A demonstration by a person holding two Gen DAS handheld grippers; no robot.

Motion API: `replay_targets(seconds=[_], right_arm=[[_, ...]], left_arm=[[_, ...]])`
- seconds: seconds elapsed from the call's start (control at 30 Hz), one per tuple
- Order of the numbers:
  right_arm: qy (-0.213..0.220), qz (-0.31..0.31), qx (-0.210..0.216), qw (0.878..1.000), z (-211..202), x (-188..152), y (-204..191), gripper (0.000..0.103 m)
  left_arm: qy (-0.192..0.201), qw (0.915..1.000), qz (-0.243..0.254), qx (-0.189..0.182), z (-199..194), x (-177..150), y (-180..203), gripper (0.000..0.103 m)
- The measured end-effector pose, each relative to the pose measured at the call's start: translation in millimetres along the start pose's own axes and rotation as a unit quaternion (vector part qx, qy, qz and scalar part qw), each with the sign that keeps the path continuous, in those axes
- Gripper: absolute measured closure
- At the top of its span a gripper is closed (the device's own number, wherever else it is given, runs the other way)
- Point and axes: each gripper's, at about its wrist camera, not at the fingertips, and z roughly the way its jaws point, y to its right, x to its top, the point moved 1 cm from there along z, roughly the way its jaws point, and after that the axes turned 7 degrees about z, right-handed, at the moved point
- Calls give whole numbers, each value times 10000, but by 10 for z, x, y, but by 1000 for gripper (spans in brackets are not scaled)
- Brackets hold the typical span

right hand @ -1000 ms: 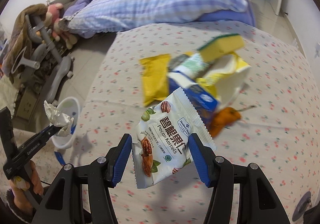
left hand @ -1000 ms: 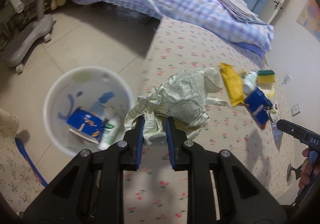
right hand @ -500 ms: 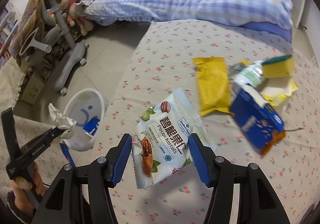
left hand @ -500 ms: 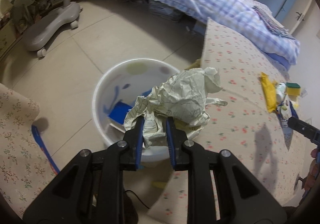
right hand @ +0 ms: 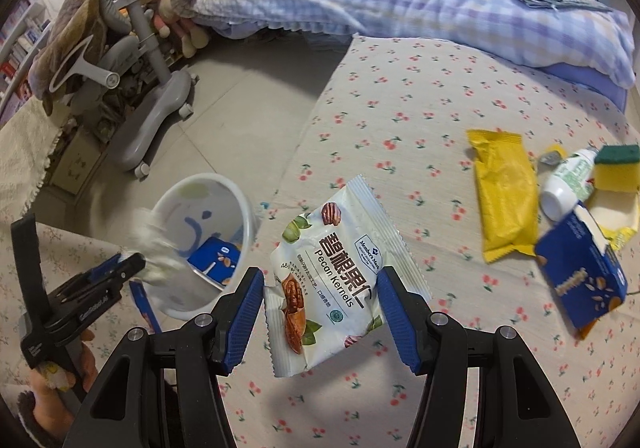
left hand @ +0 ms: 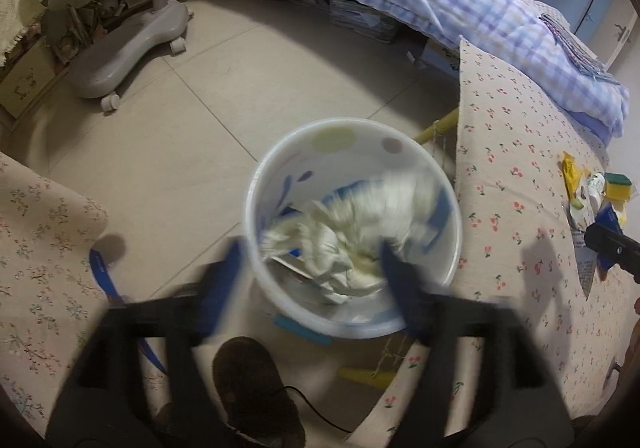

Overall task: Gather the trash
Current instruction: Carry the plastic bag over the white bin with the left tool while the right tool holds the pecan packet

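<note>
Two hand-held tools work over a bed covered in a cherry-print sheet, with a white bin (right hand: 200, 244) standing on the tiled floor just off the bed's edge. The left tool (left hand: 308, 272) hangs right above the bin, pointing steeply down into it; its jaws have just been opening and now stand wide and released, with nothing pressed between them. Crumpled paper (left hand: 360, 236) sits blurred between and just beyond the spread fingers, inside the rim of the bin, over a blue carton already in there. The right tool (right hand: 320, 308) is clenched on a white packet of pecan kernels (right hand: 340, 280), gripped at its two side edges so that the packet stands up ahead of the fingers, its long axis leaning up and to the right. From this right tool, the bin lies ahead and to the left, lower than the bed top, and the left tool sits between it and the bin's near wall. So the coming move for the packet looks like a carry leftward, off the bed edge and over the rim, once the left tool clears the opening. More trash remains on the bed ahead and to the right of the right tool: a yellow wrapper (right hand: 504, 199), a small white bottle (right hand: 568, 183), a yellow and green sponge (right hand: 616, 171) and a blue box (right hand: 580, 272), all close together and well apart from the bin.
</note>
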Motion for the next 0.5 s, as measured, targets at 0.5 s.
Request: replay_targets(seconds=[0.5], right_arm=[[-148,-276,319,9990,400,23,-518,43]], left_arm=[[33,9962,149,855,-194,-199,-257,2]])
